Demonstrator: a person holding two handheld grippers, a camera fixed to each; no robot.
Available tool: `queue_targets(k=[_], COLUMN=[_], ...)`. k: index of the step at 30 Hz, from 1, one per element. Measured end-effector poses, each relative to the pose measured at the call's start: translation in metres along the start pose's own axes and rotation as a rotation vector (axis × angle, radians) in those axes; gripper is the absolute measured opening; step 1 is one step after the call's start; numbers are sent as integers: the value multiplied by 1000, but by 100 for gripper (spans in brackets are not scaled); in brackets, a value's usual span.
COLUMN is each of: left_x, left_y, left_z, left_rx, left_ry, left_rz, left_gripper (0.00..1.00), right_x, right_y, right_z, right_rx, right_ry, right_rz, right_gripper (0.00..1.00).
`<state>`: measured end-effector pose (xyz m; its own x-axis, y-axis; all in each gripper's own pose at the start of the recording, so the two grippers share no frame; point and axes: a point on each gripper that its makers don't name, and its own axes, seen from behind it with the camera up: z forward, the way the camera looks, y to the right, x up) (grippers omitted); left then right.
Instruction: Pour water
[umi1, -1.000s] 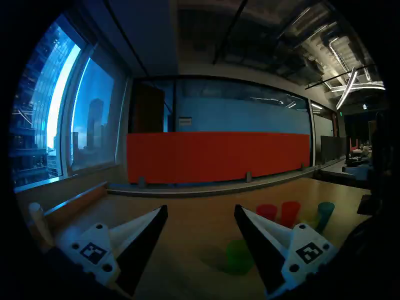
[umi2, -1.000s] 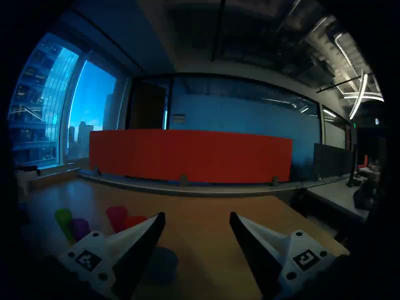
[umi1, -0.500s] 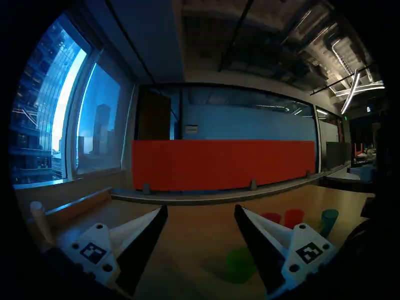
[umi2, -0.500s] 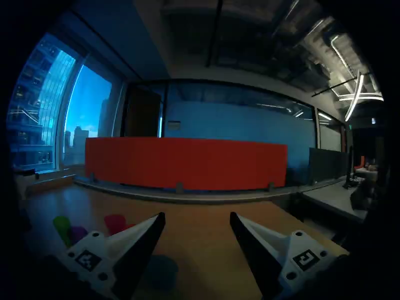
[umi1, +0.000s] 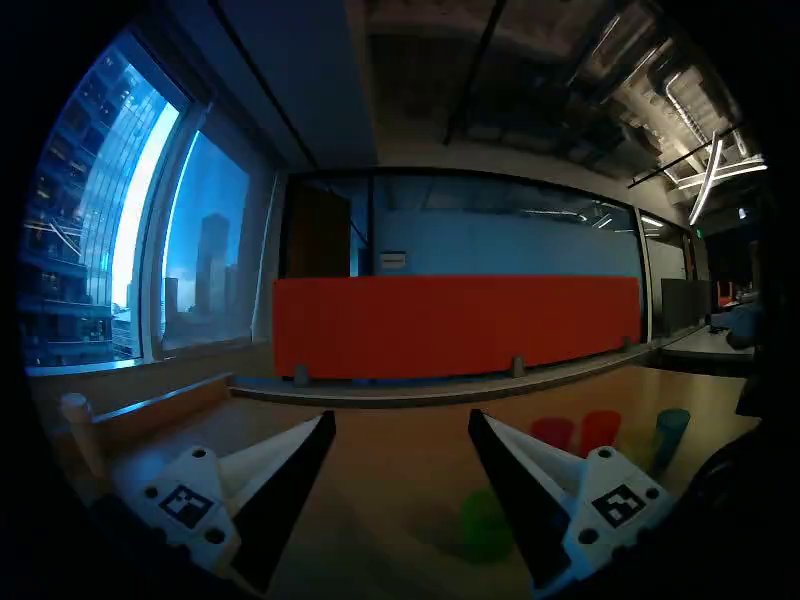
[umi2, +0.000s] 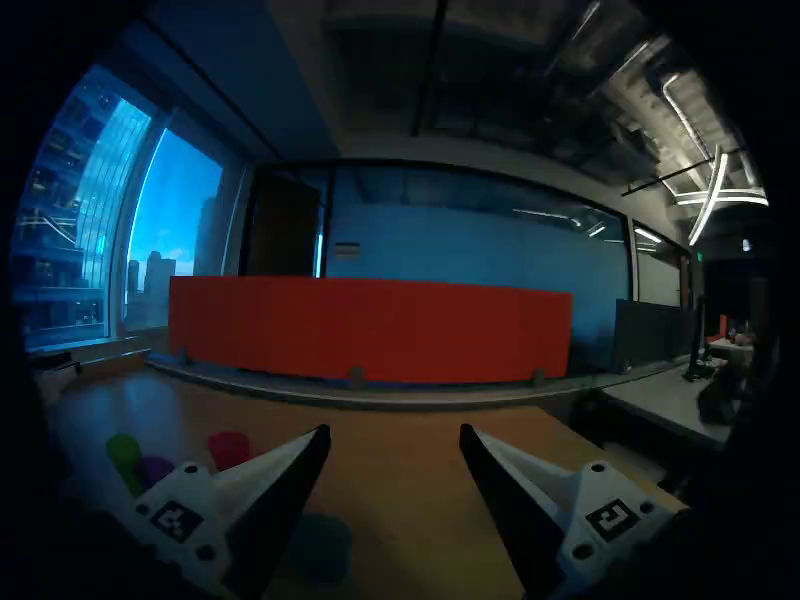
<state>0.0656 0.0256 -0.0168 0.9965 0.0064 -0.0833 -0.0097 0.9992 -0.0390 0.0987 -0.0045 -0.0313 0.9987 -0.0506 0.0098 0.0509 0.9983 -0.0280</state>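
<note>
Two handheld tools hover low over a wooden desk (umi1: 400, 490) in a dim, blue-lit office. In the left gripper view, the left tool (umi1: 400, 415) has its two fingers spread wide and grips nothing. A green cup (umi1: 485, 522) stands on the desk close in front, partly hidden behind the finger on the right of the view. Farther back on that side a red cup (umi1: 552, 432), a second red cup (umi1: 600, 430) and a teal cup (umi1: 670, 430) stand close together. In the right gripper view, the right tool (umi2: 393, 430) is likewise wide open and empty-handed above the desk (umi2: 400, 520). A blue cup (umi2: 320, 545) sits near, half covered by the finger on the left of the view. A far green cup (umi2: 124, 455), a purple cup (umi2: 155, 468) and a pink cup (umi2: 228, 448) cluster beyond it. Whether any cup holds water cannot be told. A red partition (umi1: 455, 325) lines the desk's far edge, and a window (umi1: 130, 240) looks out on tall buildings.
</note>
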Motion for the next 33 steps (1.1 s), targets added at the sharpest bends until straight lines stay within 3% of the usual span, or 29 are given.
queue_targets(k=[15, 33], left_x=[-36, -52], left_y=[-15, -25], left_z=[3, 4], left_rx=[24, 33], left_ry=[-21, -34], left_rz=[-6, -27], left_gripper=[99, 99], right_x=[-6, 0], right_y=[1, -4], right_z=[-2, -1], right_rx=[-11, -10], right_ry=[-9, -4], right_rz=[1, -6], right_gripper=[100, 100])
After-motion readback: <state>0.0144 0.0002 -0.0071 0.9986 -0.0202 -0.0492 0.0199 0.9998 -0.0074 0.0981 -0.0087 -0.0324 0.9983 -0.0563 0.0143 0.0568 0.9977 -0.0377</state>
